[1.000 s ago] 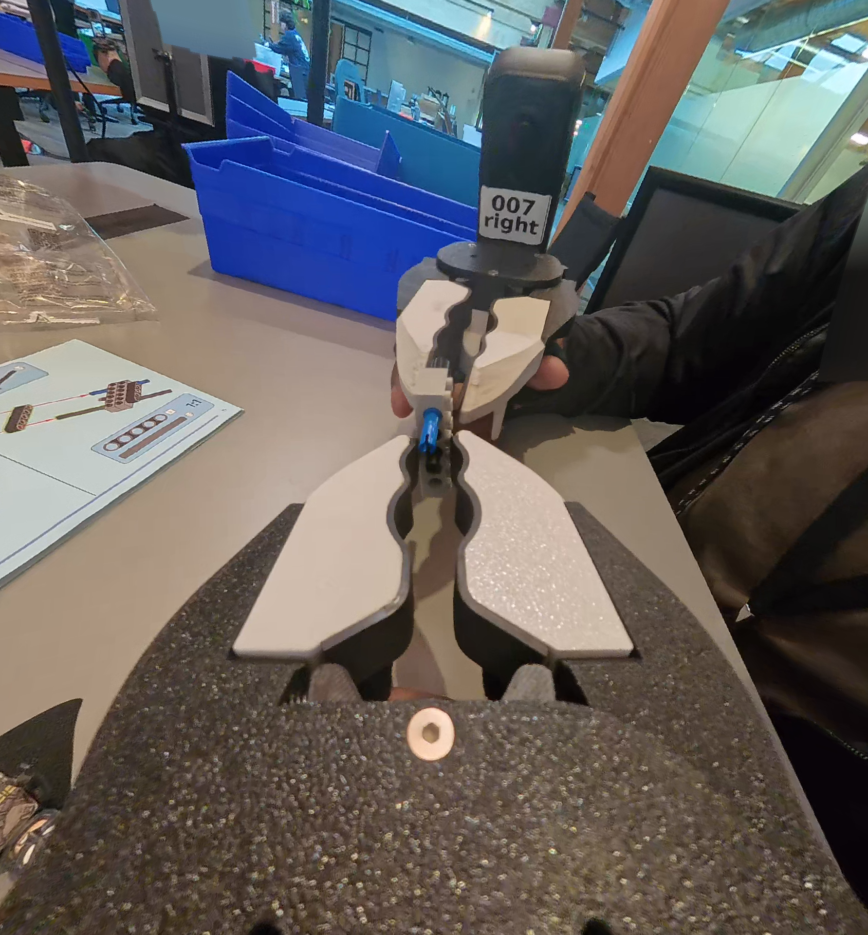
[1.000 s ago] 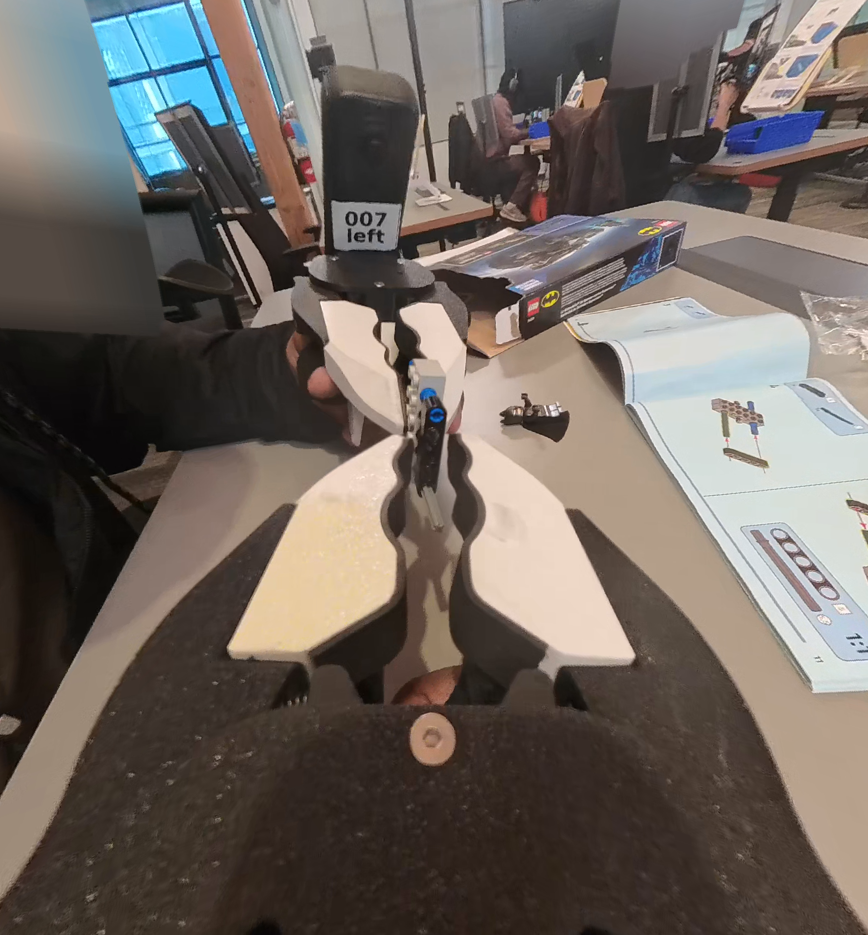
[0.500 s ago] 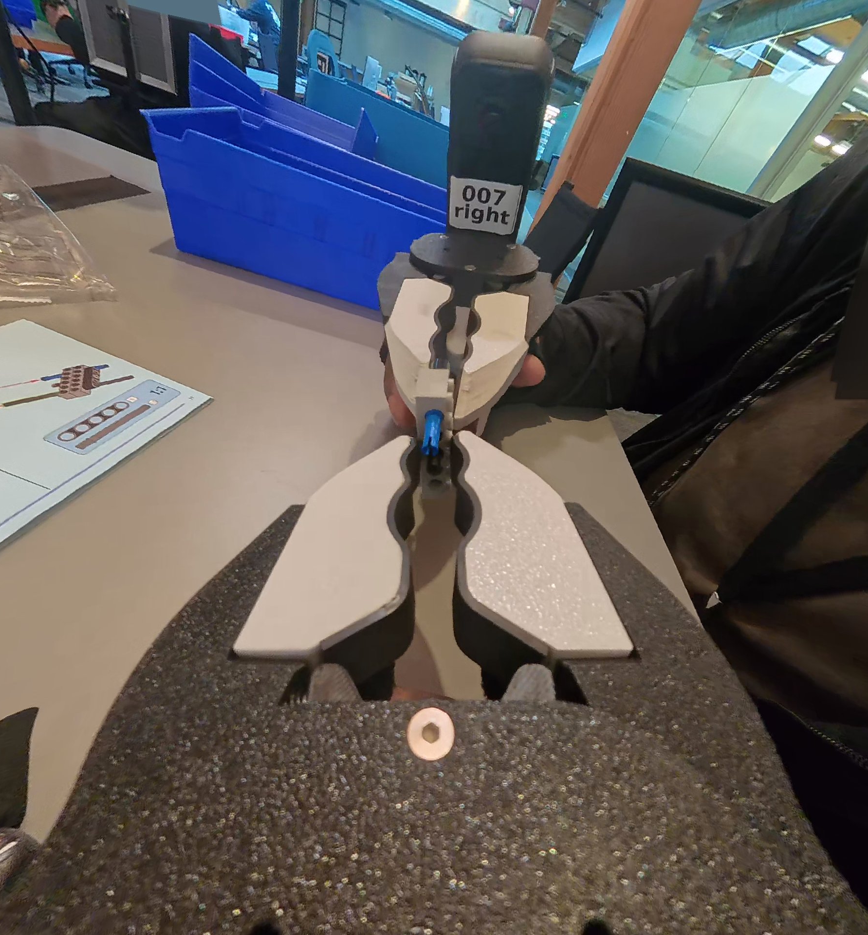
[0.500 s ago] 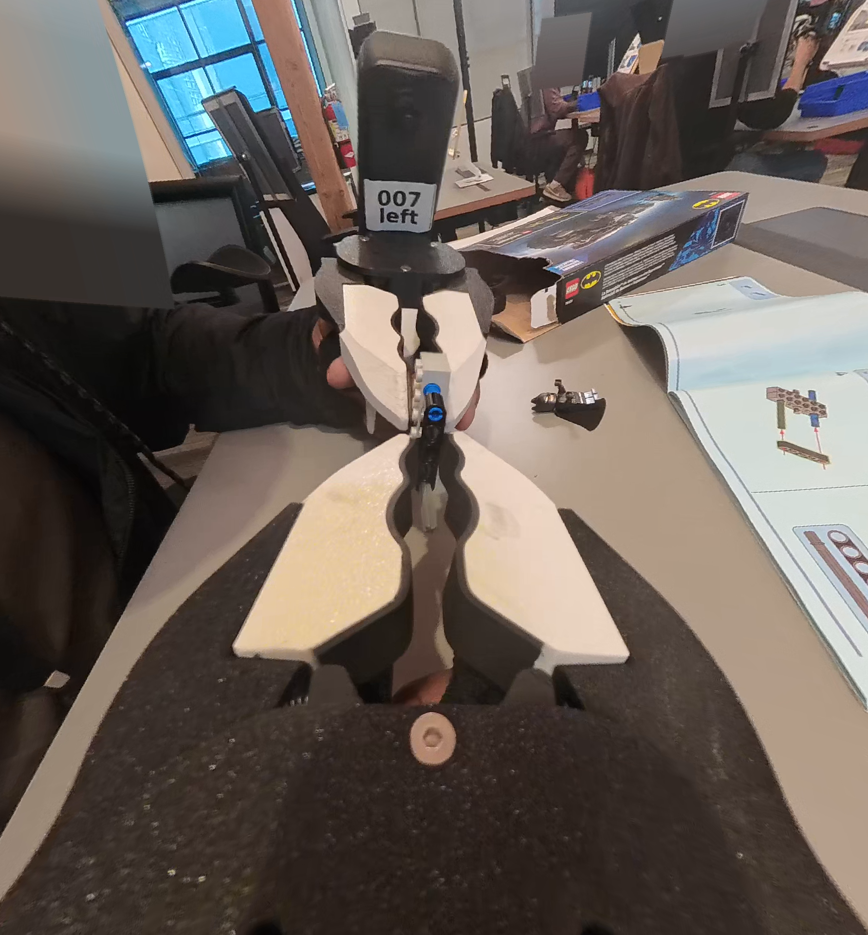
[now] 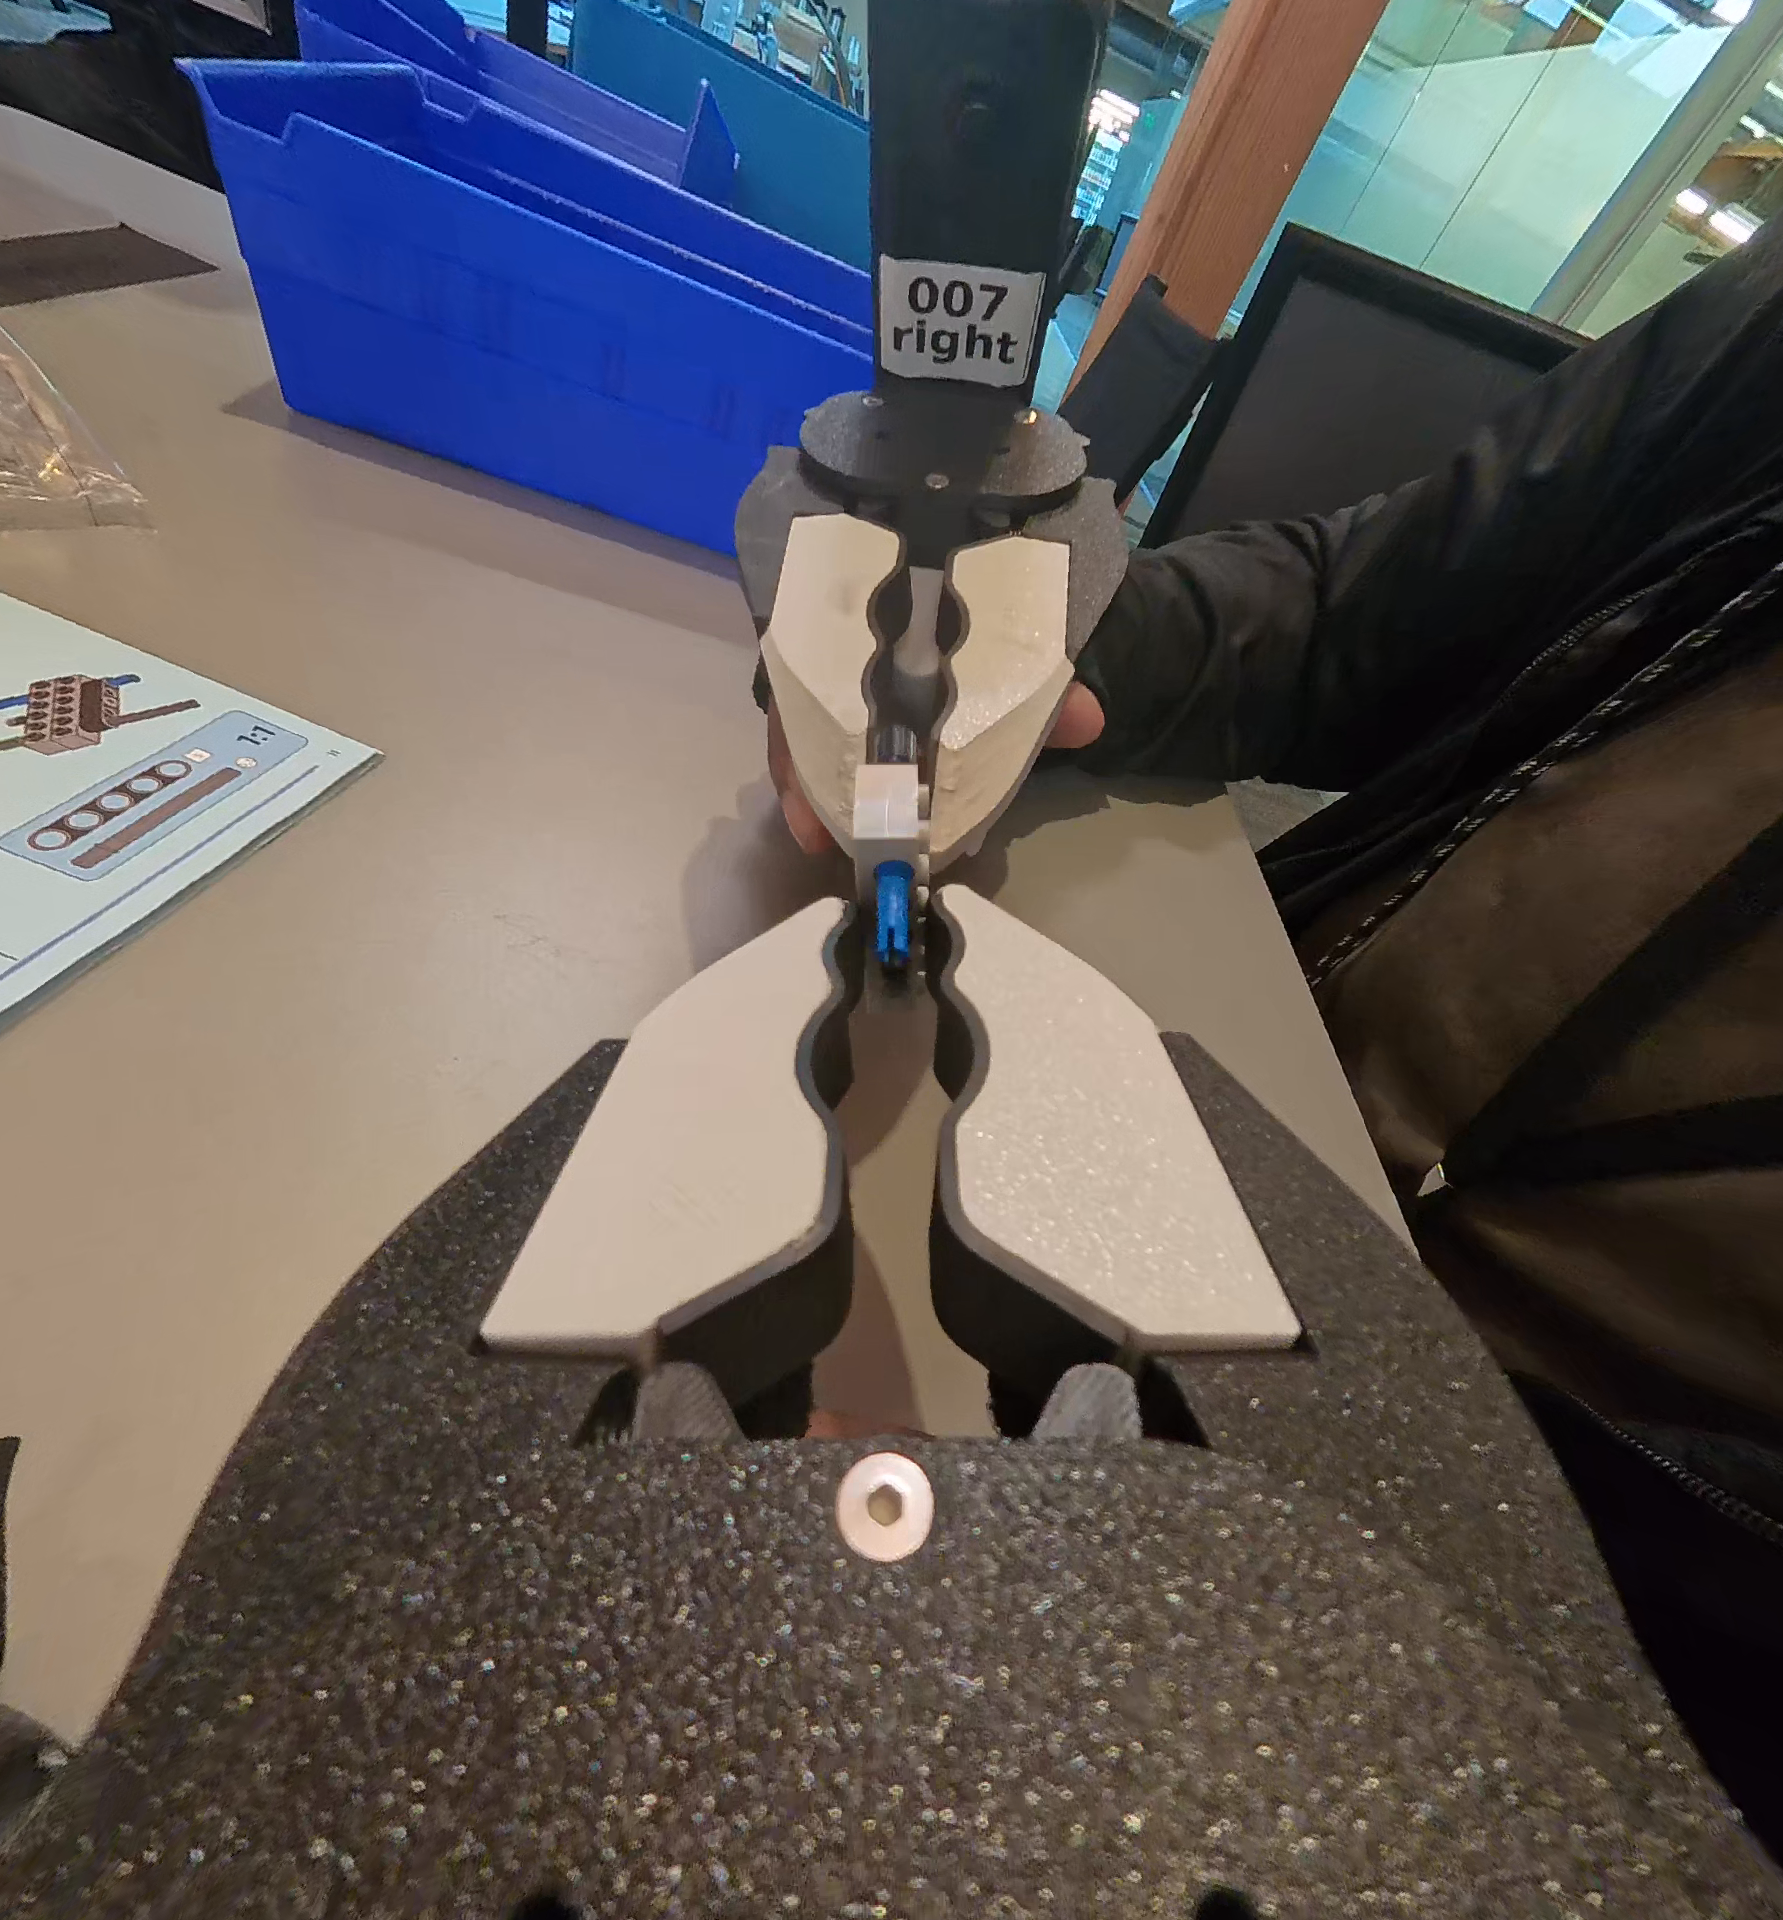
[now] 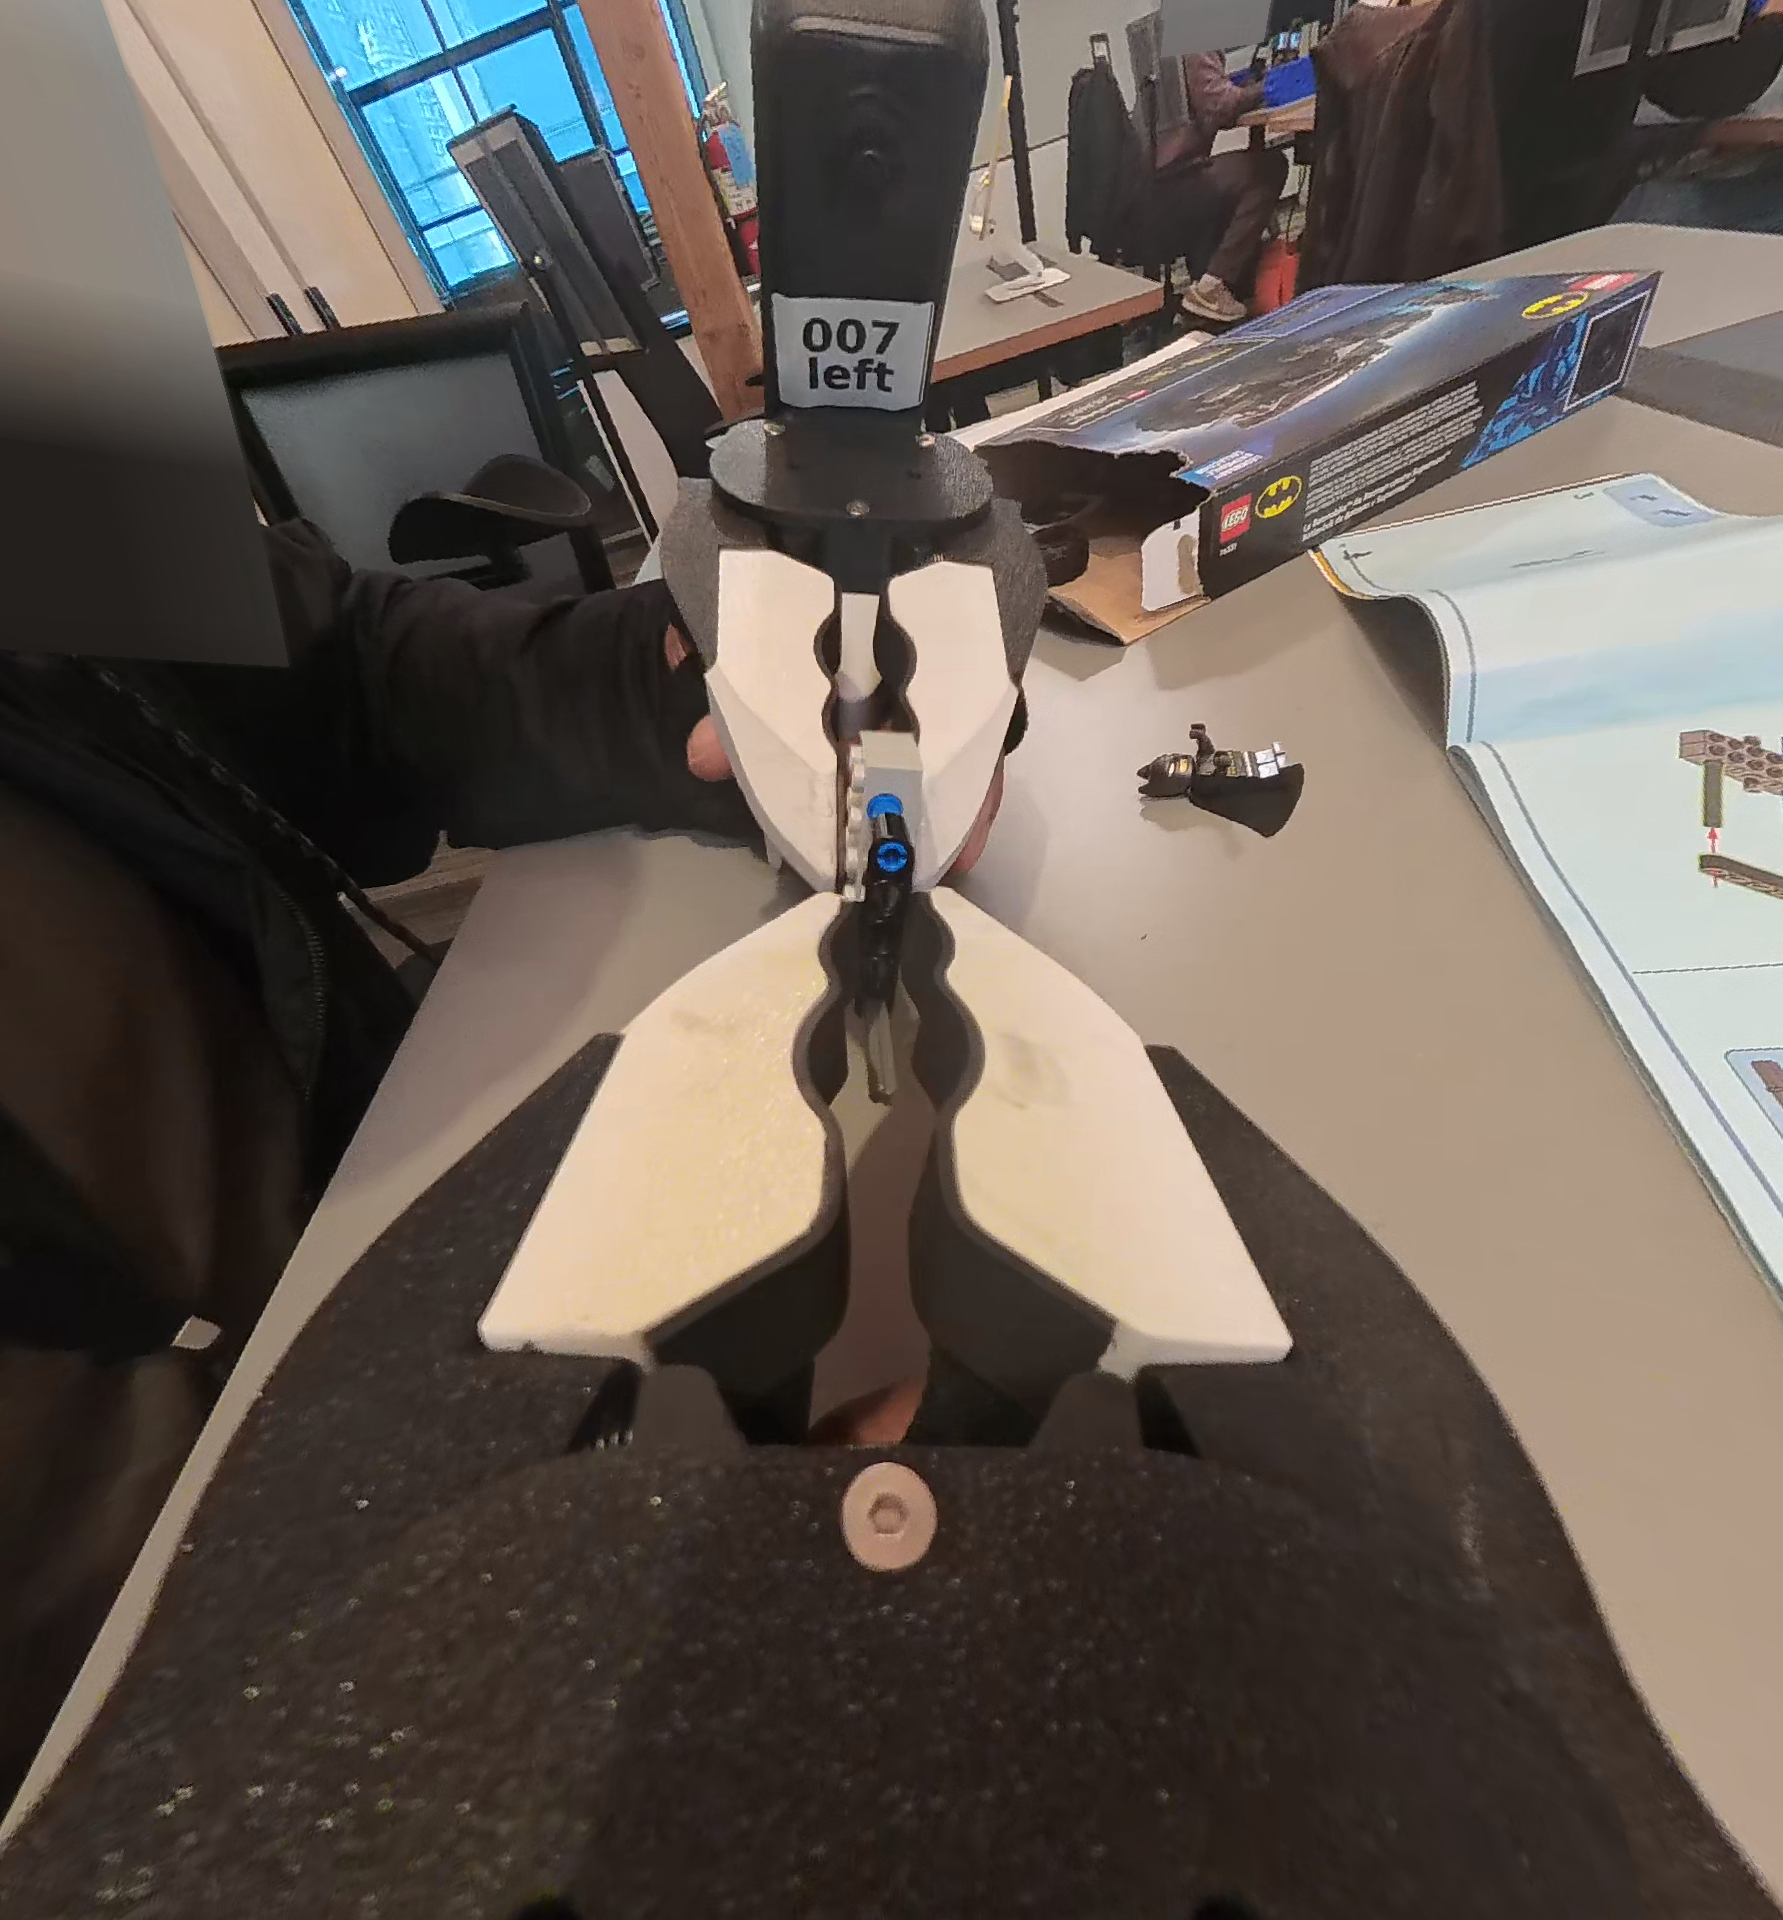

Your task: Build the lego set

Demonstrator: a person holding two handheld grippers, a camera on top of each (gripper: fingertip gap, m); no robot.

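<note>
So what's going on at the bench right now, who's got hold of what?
A person holds a tool in each hand, tip to tip above the grey table. The left tool grips a light grey toy brick with a blue pin sticking out. The right tool grips a black rod piece, its end at the brick. An open instruction booklet lies nearby.

Clear plastic bag [image 5: 14,436] cut by left edge
</note>
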